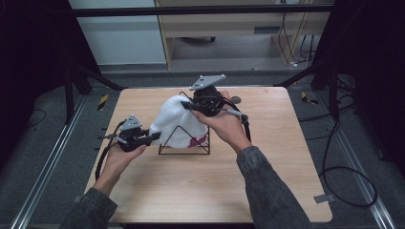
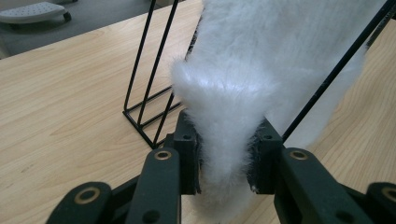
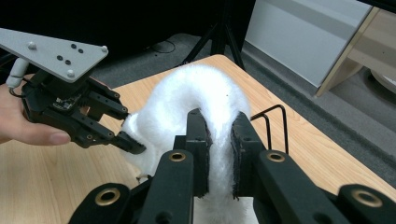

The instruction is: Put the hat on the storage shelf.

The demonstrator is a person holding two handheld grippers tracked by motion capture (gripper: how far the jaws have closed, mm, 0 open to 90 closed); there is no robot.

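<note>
Taking the black wire rack [image 1: 184, 143] in the middle of the wooden table [image 1: 267, 181] as the landmark, the left gripper [image 1: 154, 137] sits just off the rack's left side, its jaws pinched on a fold at the lower edge of the white fluffy cloth [image 1: 176, 121]; the left gripper view shows that fold squeezed between the two black jaws [image 2: 229, 158], with the rack's wires [image 2: 149, 93] close behind. The cloth itself lies draped over the rack, humped above the triangular front frame, with a pink patch [image 1: 199, 140] showing at its lower right. At the rack's rear right, the right gripper [image 1: 190, 105] clamps the top of the cloth, and the right gripper view shows the pile gripped tight between its jaws [image 3: 219, 154]. As a judgement, the work is mid-way: the cloth is held at two places but has not yet come clear of the rack or been settled squarely on it; which way it is going cannot be told. What remains is to move both grips together so the fabric does not snag on the wires.
</note>
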